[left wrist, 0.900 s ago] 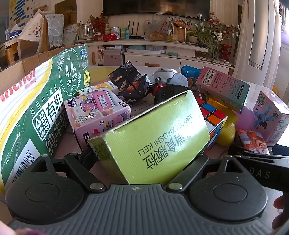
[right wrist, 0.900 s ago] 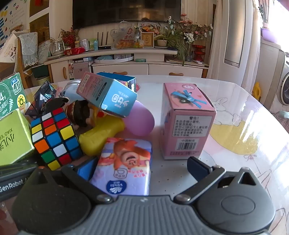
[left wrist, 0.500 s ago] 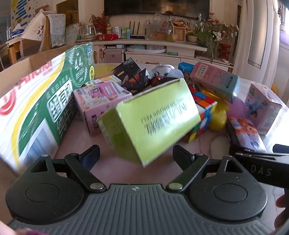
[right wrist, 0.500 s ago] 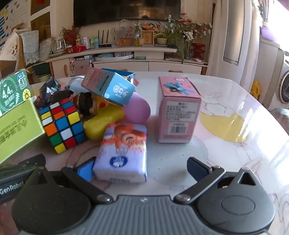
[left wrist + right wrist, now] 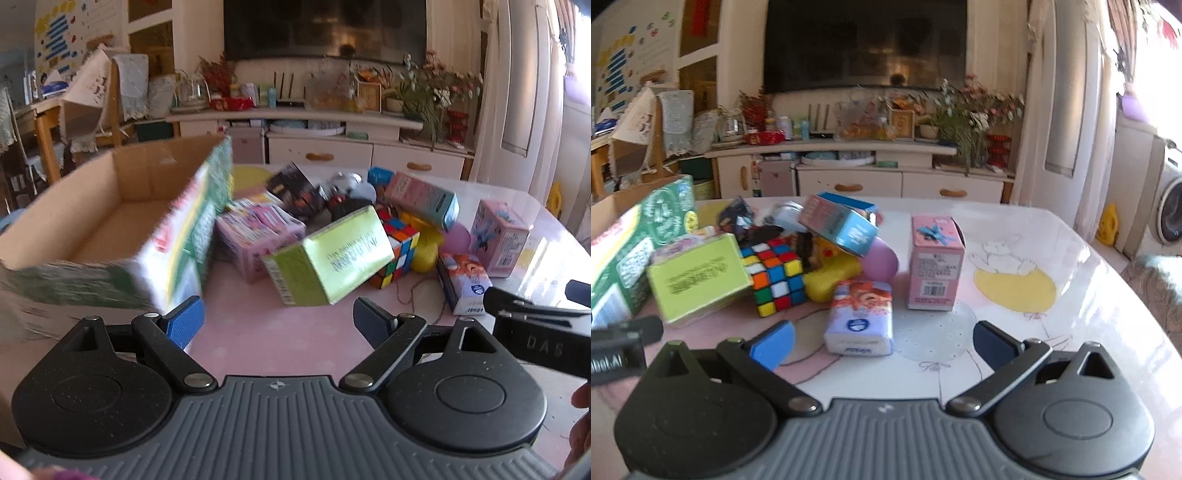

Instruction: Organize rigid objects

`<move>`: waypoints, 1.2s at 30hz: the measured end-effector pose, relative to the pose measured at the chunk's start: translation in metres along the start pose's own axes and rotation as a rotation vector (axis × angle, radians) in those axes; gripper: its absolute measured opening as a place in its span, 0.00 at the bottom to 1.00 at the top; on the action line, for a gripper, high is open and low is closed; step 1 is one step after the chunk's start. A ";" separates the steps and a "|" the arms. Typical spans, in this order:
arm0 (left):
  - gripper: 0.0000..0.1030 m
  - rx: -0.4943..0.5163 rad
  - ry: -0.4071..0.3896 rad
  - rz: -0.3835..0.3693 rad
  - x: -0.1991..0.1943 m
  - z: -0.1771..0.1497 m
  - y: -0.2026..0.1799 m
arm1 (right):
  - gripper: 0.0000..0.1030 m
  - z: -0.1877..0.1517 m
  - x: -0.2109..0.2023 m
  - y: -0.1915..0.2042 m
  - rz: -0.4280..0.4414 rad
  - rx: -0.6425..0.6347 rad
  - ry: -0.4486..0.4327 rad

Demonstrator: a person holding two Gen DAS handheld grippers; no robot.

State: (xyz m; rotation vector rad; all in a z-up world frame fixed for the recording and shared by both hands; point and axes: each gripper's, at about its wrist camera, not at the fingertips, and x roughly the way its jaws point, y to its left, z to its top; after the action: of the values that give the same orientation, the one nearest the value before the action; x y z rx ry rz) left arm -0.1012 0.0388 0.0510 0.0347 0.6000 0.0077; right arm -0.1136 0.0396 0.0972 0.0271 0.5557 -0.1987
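Your left hand-held gripper (image 5: 277, 320) is released, its ribbed blue pads empty above the glossy pink bench (image 5: 258, 336). At its twelve o'clock the lime-green cardboard carton (image 5: 328, 258) lies tilted against the glossy multicoloured puzzle cube (image 5: 397, 254); at ten o'clock stands the open corrugated cardboard box (image 5: 122, 206). Your right hand-held gripper (image 5: 882, 339) is released too, the soft printed tissue pack (image 5: 860, 317) just ahead of it.

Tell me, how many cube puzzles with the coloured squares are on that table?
1. The colourful puzzle cube sits in the middle of the pile, between the lime-green box and a yellow toy. Another could be hidden under the clutter.
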 end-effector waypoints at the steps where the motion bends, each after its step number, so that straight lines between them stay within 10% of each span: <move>1: 1.00 -0.002 -0.002 0.002 -0.006 0.001 0.004 | 0.99 0.000 -0.008 0.001 0.007 -0.002 -0.009; 36: 1.00 -0.106 -0.160 0.149 -0.149 0.006 0.104 | 0.99 0.024 -0.162 0.090 0.269 -0.115 -0.227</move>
State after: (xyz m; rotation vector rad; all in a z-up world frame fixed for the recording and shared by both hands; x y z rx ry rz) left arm -0.2201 0.1403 0.1433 -0.0228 0.4350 0.1793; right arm -0.2179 0.1553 0.2005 -0.0317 0.3317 0.0924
